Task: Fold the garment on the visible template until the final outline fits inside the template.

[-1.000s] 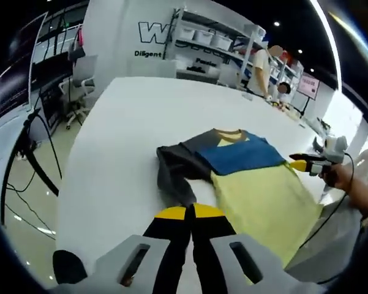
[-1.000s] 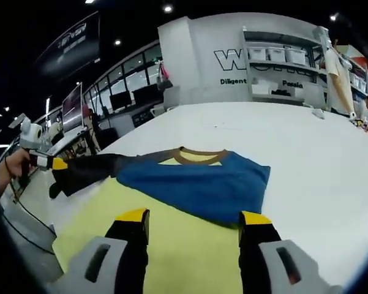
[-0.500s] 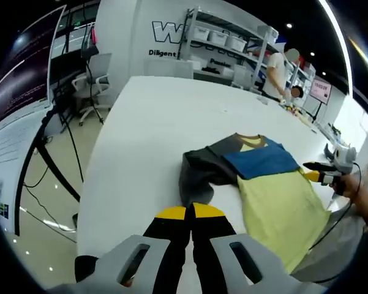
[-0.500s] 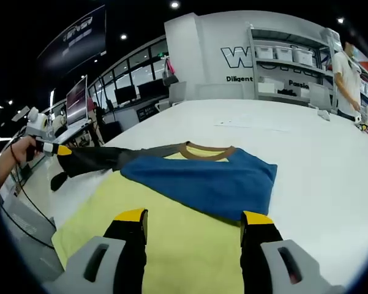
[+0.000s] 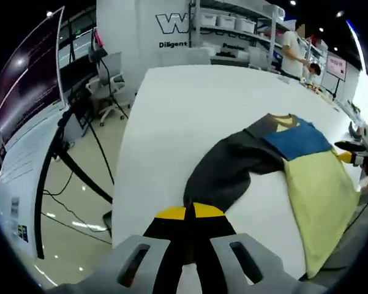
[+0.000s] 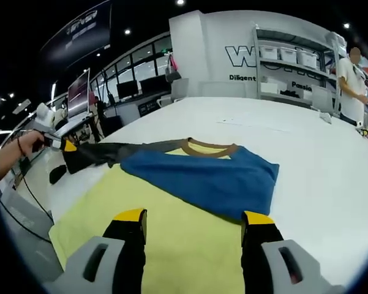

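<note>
A long-sleeved shirt lies on the white table [image 5: 190, 104]. It has a yellow body [image 5: 321, 190], a blue part [image 5: 294, 138] folded across the chest, and a brown collar [image 5: 283, 116]. My left gripper [image 5: 190, 212] is shut on the end of the dark grey sleeve [image 5: 229, 168], which stretches out from the shirt toward the table's near edge. In the right gripper view the left gripper [image 6: 64, 145] holds that sleeve [image 6: 119, 152] taut, left of the collar [image 6: 211, 147]. My right gripper [image 6: 193, 216] stands open just over the yellow body [image 6: 171, 239], near the blue part [image 6: 211, 177]. My right gripper [image 5: 350, 148] is also at the far right of the left gripper view.
The table's left edge [image 5: 125, 153] drops to a shiny floor with cables and a stand [image 5: 73, 165]. Office chairs [image 5: 110, 86] stand beyond. Shelves [image 6: 294, 67] and a person [image 6: 353, 86] are at the back. Bare table [image 6: 330, 159] spreads right of the shirt.
My left gripper has drawn the dark sleeve out and away from the shirt body, so it now lies stretched long. The right gripper has stayed open over the yellow part.
</note>
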`<state>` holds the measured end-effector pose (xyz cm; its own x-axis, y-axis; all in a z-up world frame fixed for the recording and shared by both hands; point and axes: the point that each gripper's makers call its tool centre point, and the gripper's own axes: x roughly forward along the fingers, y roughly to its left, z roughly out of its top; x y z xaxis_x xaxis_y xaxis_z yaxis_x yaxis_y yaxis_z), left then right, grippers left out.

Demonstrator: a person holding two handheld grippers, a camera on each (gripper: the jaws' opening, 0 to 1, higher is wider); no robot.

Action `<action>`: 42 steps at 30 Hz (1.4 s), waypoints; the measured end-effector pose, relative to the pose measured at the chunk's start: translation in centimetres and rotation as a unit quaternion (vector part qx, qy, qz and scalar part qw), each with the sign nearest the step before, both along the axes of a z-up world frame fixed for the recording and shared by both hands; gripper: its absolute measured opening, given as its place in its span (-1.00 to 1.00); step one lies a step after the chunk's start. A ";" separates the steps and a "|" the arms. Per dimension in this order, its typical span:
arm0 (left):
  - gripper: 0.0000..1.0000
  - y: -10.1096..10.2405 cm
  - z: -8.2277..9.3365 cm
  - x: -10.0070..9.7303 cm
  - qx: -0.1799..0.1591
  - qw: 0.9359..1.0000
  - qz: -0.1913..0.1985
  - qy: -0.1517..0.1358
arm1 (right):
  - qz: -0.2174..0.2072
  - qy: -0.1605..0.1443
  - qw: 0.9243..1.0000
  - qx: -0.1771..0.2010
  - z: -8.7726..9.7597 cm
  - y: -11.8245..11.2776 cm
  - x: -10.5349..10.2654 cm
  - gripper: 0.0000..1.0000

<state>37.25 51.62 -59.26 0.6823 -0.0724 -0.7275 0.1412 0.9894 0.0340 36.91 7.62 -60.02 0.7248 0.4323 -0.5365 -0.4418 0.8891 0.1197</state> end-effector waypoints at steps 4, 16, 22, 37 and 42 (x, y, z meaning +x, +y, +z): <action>-1.00 1.0 -1.1 0.5 0.007 1.000 0.004 0.009 | -0.012 -0.004 1.000 -0.006 0.0 -0.6 0.2 0.23; -1.00 2.8 -3.8 0.6 0.061 0.997 -0.021 0.052 | 0.000 0.005 1.000 -0.031 -0.9 -0.8 -0.2 0.24; -1.00 3.0 -4.5 0.4 0.088 0.993 -0.024 0.069 | 0.002 -0.003 1.000 -0.025 -0.6 -0.6 0.0 0.23; -1.00 4.9 -4.1 2.8 0.138 0.988 -0.029 0.062 | -0.007 -0.004 1.000 -0.030 -0.7 -1.2 0.2 0.24; -0.97 5.6 -3.8 3.2 0.167 0.984 -0.032 0.061 | -0.002 0.003 0.999 -0.032 -1.0 -1.1 0.0 0.25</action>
